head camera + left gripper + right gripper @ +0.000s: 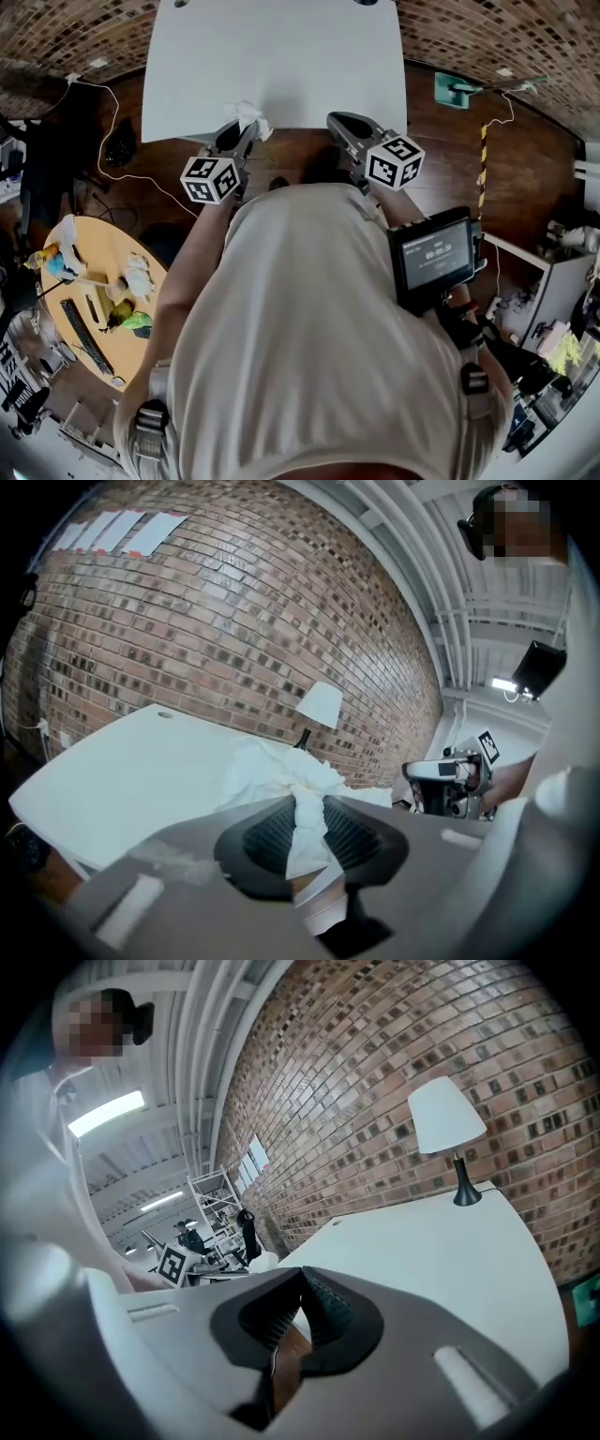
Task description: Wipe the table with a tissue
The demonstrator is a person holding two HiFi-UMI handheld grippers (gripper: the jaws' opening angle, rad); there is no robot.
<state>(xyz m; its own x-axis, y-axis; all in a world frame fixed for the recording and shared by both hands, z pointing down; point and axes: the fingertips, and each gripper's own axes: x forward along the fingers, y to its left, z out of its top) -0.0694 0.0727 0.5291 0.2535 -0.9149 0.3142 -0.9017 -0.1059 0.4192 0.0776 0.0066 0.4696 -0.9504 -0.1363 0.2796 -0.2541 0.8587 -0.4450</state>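
One crumpled white tissue (281, 775) pinched in left gripper (242, 129), jaws tight on it, most of it bunching out past tips, over near edge of table (281, 66); touching or not, cannot tell. Right gripper (302, 1279) alongside at same edge, jaws closed tip to tip, empty. Lamp (447, 1119) at table's far end

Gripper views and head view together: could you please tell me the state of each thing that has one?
Left hand-held gripper: shut on tissue.
Right hand-held gripper: shut, empty.
Tissue: crumpled, pinched at the near edge of the table.
Lamp: upright on the table.
Screen: lit.
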